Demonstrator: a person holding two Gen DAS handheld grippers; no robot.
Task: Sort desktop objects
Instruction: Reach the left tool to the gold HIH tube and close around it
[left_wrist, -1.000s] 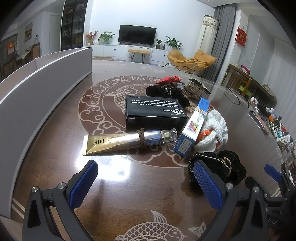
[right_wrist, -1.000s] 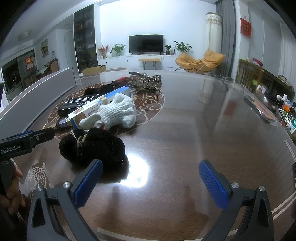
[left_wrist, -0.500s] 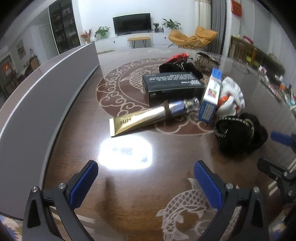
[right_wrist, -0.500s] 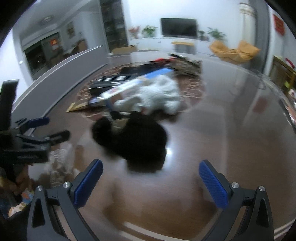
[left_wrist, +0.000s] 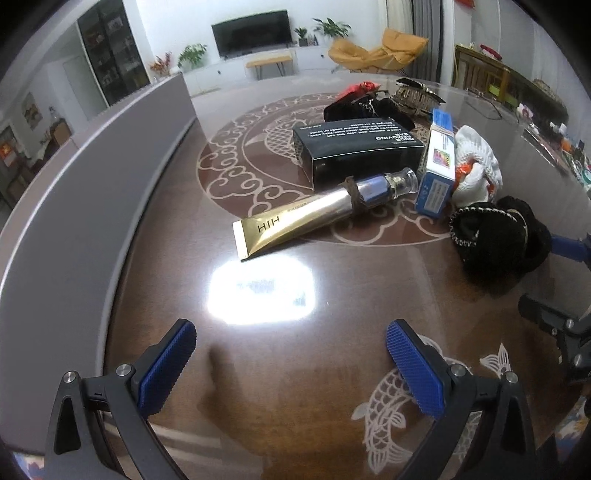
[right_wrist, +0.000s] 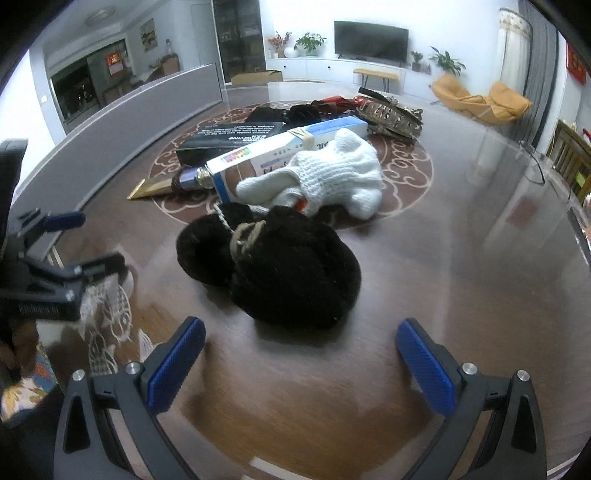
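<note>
- Right gripper (right_wrist: 301, 363) hangs low over the table with its blue pads spread wide and nothing between them; the black furry bundle (right_wrist: 288, 273) lies just ahead at 12 o'clock, apart from the pads
- Left gripper (left_wrist: 290, 363) is likewise wide apart and empty, over a bare glossy stretch of the wooden table (left_wrist: 166, 240)
- From the left wrist view, the gold tube (left_wrist: 299, 218) lies flat at 12 o'clock, its clear cap pointing to 2 o'clock
- Black box (left_wrist: 358, 146) sits just behind the tube, touching it near the cap
- Blue and white carton (left_wrist: 437, 162) leans at 1 o'clock between the black box and the white knit glove (left_wrist: 476, 166)
- Grey panel (left_wrist: 92, 184) stands along the table from 9 to 11 o'clock
- Woven gold piece (right_wrist: 391, 114) and dark items lie farthest, at 12 o'clock in the right wrist view
</note>
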